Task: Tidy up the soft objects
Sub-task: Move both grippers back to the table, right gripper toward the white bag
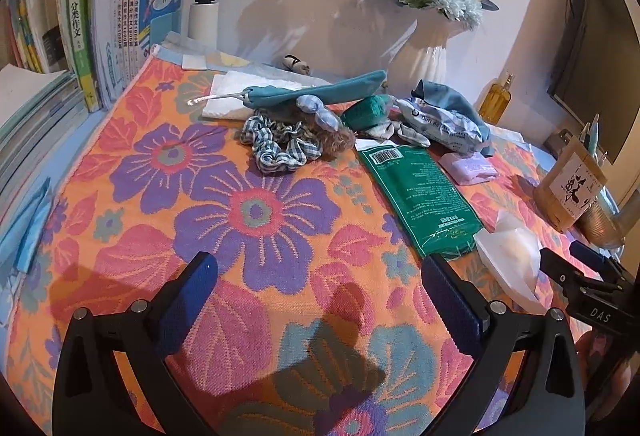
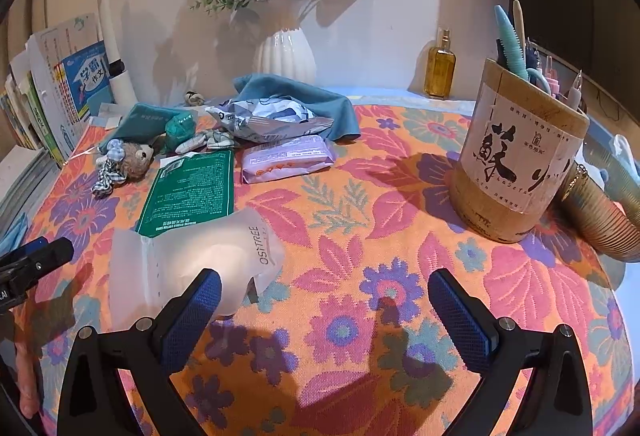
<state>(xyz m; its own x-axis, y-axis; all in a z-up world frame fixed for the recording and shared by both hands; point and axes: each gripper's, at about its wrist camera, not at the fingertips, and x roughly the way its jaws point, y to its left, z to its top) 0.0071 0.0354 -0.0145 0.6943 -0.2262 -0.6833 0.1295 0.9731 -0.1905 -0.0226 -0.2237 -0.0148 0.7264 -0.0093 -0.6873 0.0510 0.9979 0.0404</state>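
Soft things lie in a heap at the back of the floral cloth (image 1: 248,212): a checked scrunchie (image 1: 276,140), a small brown plush bear (image 2: 136,156), a teal pouch (image 1: 316,92), a teal cloth (image 2: 304,104) and a crinkled blue-white packet (image 2: 272,120). A green flat pack (image 1: 416,192) (image 2: 192,188), a purple tissue pack (image 2: 286,158) and a frosted white pouch (image 2: 192,260) lie nearer. My left gripper (image 1: 320,284) is open and empty above the cloth. My right gripper (image 2: 324,296) is open and empty, its left finger beside the frosted pouch.
Books (image 1: 80,36) stand at the left. A white vase of flowers (image 2: 284,52), an amber bottle (image 2: 440,68) and a bamboo pen holder (image 2: 520,156) stand at the back and right. A folded white towel (image 1: 228,96) lies behind the heap.
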